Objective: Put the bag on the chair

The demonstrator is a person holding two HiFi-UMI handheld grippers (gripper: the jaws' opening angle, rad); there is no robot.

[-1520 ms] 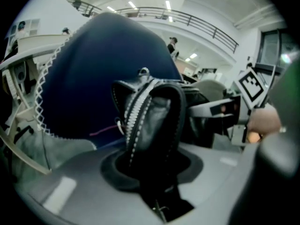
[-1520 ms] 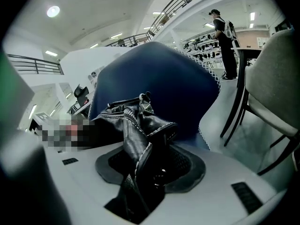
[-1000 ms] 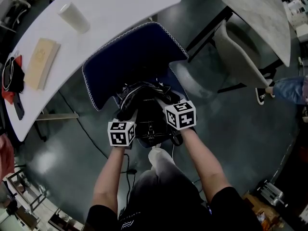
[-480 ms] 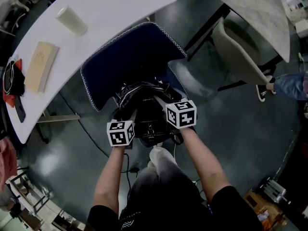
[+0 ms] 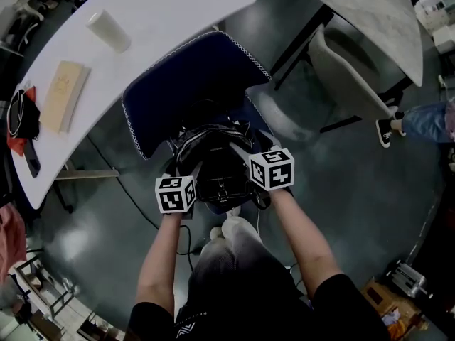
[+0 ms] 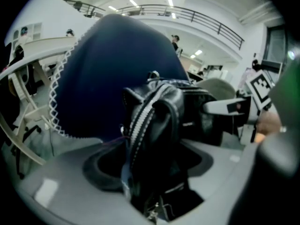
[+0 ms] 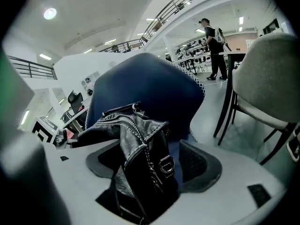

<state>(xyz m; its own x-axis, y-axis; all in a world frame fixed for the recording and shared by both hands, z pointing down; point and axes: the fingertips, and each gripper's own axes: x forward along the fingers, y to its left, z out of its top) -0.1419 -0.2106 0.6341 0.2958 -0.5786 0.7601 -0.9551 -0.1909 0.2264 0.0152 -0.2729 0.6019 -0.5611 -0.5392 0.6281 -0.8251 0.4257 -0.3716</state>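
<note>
Now | black leather handbag (image 5: 217,170) on navy chair (image 5: 190,77) seat | left gripper (image 6: 154,170), right gripper (image 7: 150,172): fingers have just been opening, wide, handbag between, ungripped | white table (image 5: 178,6) behind chair

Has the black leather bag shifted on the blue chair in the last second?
No. The black leather bag sits in the same spot on the blue chair, just below its backrest.

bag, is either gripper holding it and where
Nothing held: left gripper and right gripper jaws have just been opening, loose around the bag on the chair.
</note>
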